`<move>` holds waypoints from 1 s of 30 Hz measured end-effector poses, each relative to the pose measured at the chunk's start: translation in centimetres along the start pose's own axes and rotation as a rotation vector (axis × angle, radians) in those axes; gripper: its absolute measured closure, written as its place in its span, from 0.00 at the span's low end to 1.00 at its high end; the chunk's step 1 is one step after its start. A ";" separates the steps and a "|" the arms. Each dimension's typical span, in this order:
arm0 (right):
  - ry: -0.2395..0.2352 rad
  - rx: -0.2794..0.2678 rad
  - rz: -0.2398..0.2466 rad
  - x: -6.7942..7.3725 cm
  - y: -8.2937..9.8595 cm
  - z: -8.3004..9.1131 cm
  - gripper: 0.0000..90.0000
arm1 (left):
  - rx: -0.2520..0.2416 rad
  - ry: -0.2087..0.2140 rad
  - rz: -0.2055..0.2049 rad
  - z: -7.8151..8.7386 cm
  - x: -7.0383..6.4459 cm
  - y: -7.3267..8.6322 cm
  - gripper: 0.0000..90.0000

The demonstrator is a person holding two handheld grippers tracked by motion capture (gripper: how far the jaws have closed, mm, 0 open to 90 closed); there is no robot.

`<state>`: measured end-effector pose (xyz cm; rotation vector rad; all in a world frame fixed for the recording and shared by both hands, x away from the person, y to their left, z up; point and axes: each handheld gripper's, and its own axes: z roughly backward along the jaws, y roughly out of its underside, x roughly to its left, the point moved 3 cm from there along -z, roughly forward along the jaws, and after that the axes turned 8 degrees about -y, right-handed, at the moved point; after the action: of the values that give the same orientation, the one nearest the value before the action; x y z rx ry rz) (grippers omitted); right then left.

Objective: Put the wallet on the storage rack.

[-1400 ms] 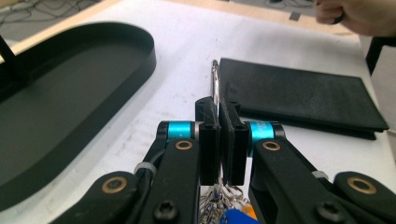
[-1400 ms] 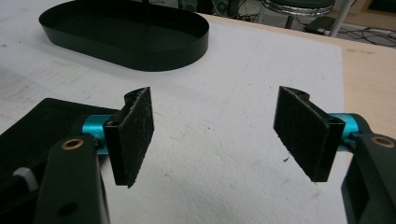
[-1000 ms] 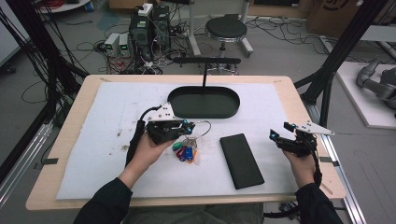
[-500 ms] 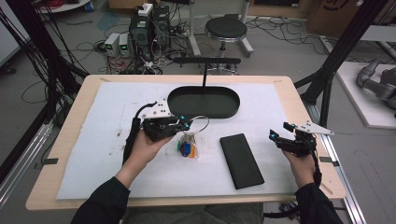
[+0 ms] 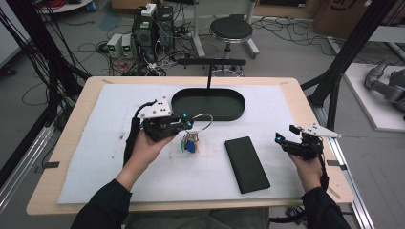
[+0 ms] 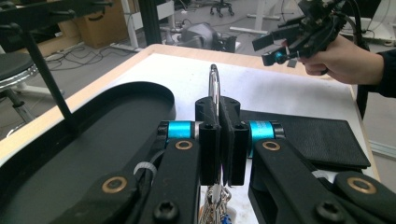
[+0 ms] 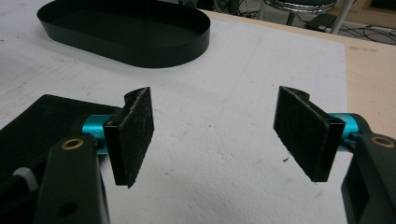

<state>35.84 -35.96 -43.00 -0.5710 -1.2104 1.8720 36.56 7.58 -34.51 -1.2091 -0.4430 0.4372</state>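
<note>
Carrying a key bunch toward the tray is the step in hand, judging by the grip and heading.

High view: left gripper (image 5: pixel 184 125) sits left of centre, jaws pinched on the big wire ring of the key bunch (image 5: pixel 190 143). The ring arcs up toward the near rim of the black oval tray (image 5: pixel 208 104); keys and coloured tags dangle below, at or just above the white mat (image 5: pixel 95 143) — can't tell if they touch. Black wallet (image 5: pixel 246 163) lies flat, lower centre-right, apart from the keys. Right gripper (image 5: pixel 285 138) hovers at the right edge of the mat, holding nothing.

Left gripper view: jaws closed tight on the metal ring (image 6: pixel 214 86), which stands upright above the pads at frame centre. Keys hang under the jaws, bottom centre. Tray (image 6: pixel 93 140) fills left side, close ahead. Wallet (image 6: pixel 308 137) at right, behind the jaw arm. Other hand with the right gripper (image 6: pixel 275 46) in upper right, well apart.

Right gripper view: jaws wide open, pads (image 7: pixel 137 130) bare, only the mat between them. Tray (image 7: pixel 126 32) upper left, wallet corner (image 7: pixel 42 121) at left behind the left jaw.

Next move, as I judge: lift enough for the dangling keys to clear the tray wall, go forward over the tray, lower, then open the jaws. Risk: keys swinging and catching the rim. Wallet likely next for the right.
</note>
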 end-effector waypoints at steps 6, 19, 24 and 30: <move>0.000 0.000 0.002 0.0 0.0 0.0 0.33 | -0.013 -0.014 -0.004 0.3 0.4 -0.7 0.96; -0.001 0.000 -0.001 0.0 0.0 -0.1 0.33 | -0.040 -0.050 0.007 0.3 2.0 -1.8 0.96; -0.004 0.002 -0.003 0.0 0.0 -0.1 0.33 | -0.045 -0.063 0.012 0.2 2.6 -2.4 0.96; -0.004 0.003 -0.003 -0.1 0.0 -0.1 0.33 | -0.053 -0.082 0.023 0.1 3.6 -3.0 0.96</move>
<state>35.97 -35.94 -43.08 -0.5641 -1.2107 1.8728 39.77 8.71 -31.31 -1.2514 -0.5139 0.4982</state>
